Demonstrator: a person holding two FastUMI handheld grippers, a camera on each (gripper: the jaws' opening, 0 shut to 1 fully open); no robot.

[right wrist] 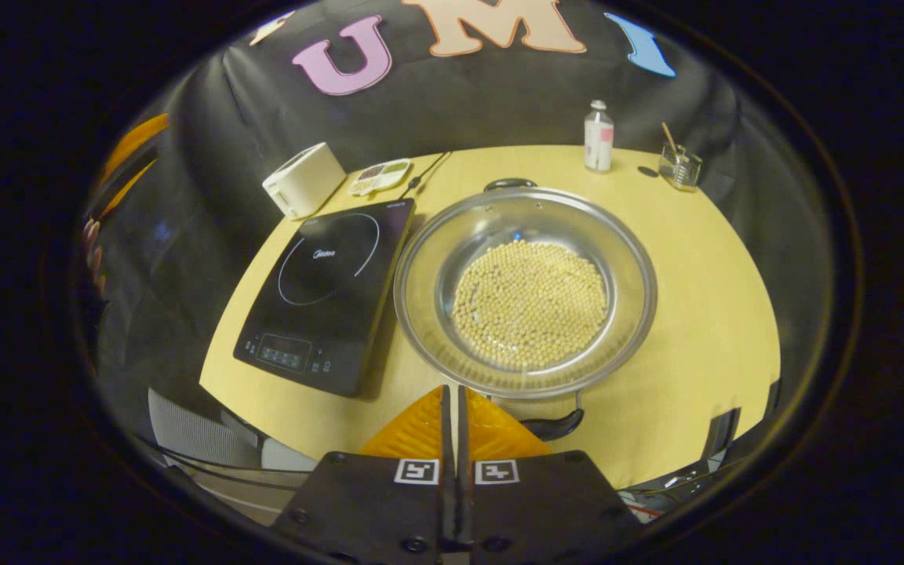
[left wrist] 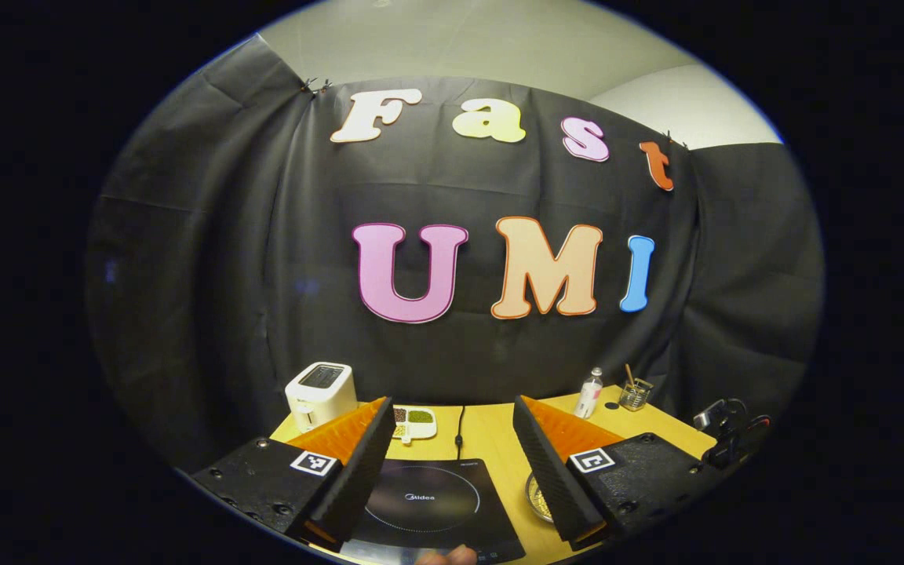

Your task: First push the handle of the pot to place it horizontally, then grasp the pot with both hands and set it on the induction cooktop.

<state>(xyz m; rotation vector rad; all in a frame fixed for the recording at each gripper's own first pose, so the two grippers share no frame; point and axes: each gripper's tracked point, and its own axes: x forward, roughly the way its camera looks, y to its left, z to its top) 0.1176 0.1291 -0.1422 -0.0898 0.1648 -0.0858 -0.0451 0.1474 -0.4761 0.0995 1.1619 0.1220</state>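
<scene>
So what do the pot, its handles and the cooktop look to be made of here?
Pot: polished metal, probably stainless steel; the rim and inner wall shine and mirror the light. Handles: dark and slightly glossy, perhaps plastic on thin metal brackets, though that is hard to tell. Induction cooktop: smooth black top, likely glass, with a faint sheen and a printed ring.

Tongs (right wrist: 452, 400) closed, seemingly just short of the pot's (right wrist: 526, 290) near handle (right wrist: 552, 426); induction cooktop (right wrist: 326, 294) lies beside the pot.

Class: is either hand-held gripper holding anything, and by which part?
Nothing is held. The left hand-held gripper is open; the right hand-held gripper is shut, empty, near the pot.
</scene>
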